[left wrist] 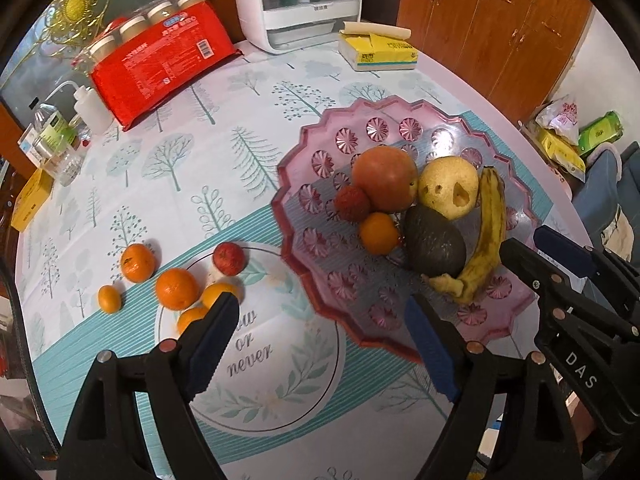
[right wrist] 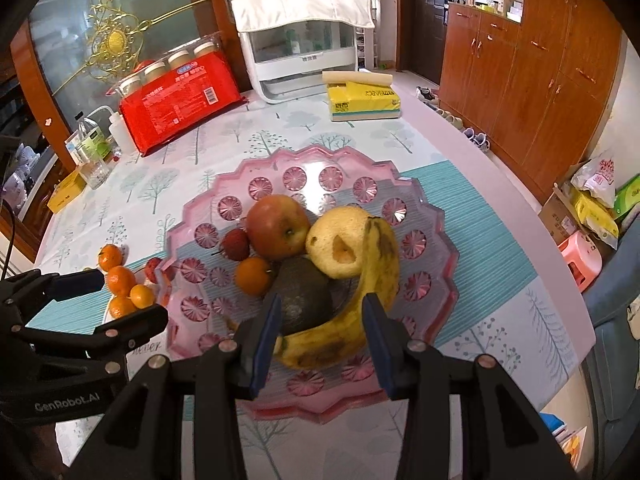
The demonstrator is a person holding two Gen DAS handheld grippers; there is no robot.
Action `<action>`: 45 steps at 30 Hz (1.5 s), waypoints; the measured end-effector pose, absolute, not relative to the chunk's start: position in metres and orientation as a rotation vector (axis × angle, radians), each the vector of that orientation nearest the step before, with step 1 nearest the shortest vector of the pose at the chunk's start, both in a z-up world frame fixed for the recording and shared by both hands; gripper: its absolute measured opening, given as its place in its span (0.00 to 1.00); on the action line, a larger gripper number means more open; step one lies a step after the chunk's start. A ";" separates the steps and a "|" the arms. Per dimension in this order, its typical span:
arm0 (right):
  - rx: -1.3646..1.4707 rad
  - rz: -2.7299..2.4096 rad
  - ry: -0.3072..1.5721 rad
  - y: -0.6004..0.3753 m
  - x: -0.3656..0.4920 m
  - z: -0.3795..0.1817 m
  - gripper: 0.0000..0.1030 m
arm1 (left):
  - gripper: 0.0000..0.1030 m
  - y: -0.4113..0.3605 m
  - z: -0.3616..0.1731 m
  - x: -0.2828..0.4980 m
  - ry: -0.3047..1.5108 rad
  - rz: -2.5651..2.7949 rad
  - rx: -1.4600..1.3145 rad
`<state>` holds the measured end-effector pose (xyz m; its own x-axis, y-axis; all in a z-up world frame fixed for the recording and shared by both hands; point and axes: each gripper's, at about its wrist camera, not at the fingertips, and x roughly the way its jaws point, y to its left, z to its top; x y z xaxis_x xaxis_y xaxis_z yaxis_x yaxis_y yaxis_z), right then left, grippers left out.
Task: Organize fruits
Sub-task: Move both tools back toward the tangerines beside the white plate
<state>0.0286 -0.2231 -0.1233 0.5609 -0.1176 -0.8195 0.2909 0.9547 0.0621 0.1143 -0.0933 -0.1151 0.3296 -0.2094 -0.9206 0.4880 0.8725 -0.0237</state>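
A pink scalloped plate holds an apple, a pear, a banana, an avocado, a lychee and a small orange. Left of it on the tablecloth lie several oranges and another lychee. My left gripper hovers open and empty over the cloth by the plate's left rim. My right gripper hangs above the banana and avocado, jaws narrowly apart and gripping nothing.
At the back stand a red multipack of jars, a white appliance and a yellow tissue pack. Bottles crowd the left edge. The table's curved edge runs on the right, with wooden cabinets beyond.
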 end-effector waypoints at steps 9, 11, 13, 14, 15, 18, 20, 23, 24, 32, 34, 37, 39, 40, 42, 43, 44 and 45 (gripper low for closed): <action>0.165 -0.215 0.906 -0.189 0.023 -0.103 0.41 | 0.82 -0.049 -0.090 0.106 1.094 -0.436 0.233; 0.153 -0.204 0.898 -0.179 0.023 -0.097 0.41 | 0.82 -0.037 -0.084 0.105 1.079 -0.428 0.220; 0.142 -0.195 0.892 -0.170 0.023 -0.093 0.41 | 0.82 -0.026 -0.078 0.104 1.066 -0.418 0.209; 0.135 -0.189 0.889 -0.165 0.024 -0.091 0.41 | 0.82 -0.021 -0.076 0.104 1.060 -0.414 0.205; 0.129 -0.185 0.886 -0.160 0.024 -0.089 0.41 | 0.82 -0.015 -0.072 0.103 1.051 -0.409 0.200; 0.113 -0.162 0.874 -0.144 0.027 -0.080 0.41 | 0.82 0.005 -0.063 0.103 1.025 -0.388 0.189; 0.103 -0.149 0.867 -0.135 0.028 -0.076 0.41 | 0.82 0.018 -0.056 0.103 1.011 -0.377 0.177; 0.087 -0.126 0.857 -0.120 0.030 -0.069 0.41 | 0.82 0.037 -0.047 0.104 0.994 -0.352 0.160; 0.084 -0.119 0.856 -0.116 0.032 -0.067 0.41 | 0.82 0.042 -0.045 0.104 0.988 -0.345 0.156; 0.096 -0.065 0.864 -0.092 0.047 -0.061 0.41 | 0.82 0.094 -0.032 0.108 0.951 -0.279 0.093; 0.101 -0.056 0.875 -0.088 0.054 -0.063 0.41 | 0.82 0.107 -0.034 0.111 0.949 -0.261 0.077; 0.094 -0.045 0.890 -0.080 0.064 -0.067 0.41 | 0.82 0.125 -0.039 0.117 0.948 -0.225 0.065; 0.092 -0.032 0.901 -0.074 0.071 -0.071 0.41 | 0.82 0.134 -0.045 0.123 0.957 -0.205 0.062; 0.091 -0.023 0.910 -0.071 0.075 -0.073 0.41 | 0.82 0.139 -0.050 0.127 0.970 -0.198 0.061; 0.086 -0.003 0.927 -0.065 0.084 -0.079 0.41 | 0.82 0.147 -0.060 0.133 0.994 -0.197 0.050; 0.080 0.002 0.934 -0.062 0.089 -0.082 0.41 | 0.82 0.151 -0.067 0.137 1.008 -0.193 0.046; 0.074 0.009 0.942 -0.059 0.093 -0.085 0.41 | 0.82 0.153 -0.071 0.140 1.016 -0.188 0.044; 0.067 0.023 0.956 -0.055 0.100 -0.089 0.41 | 0.82 0.157 -0.078 0.145 1.031 -0.181 0.038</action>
<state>0.0999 -0.0553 -0.0894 0.5770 0.0487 -0.8153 0.0102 0.9977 0.0668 0.1446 0.1568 -0.0784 0.5003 -0.1316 -0.8558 0.1675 0.9844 -0.0535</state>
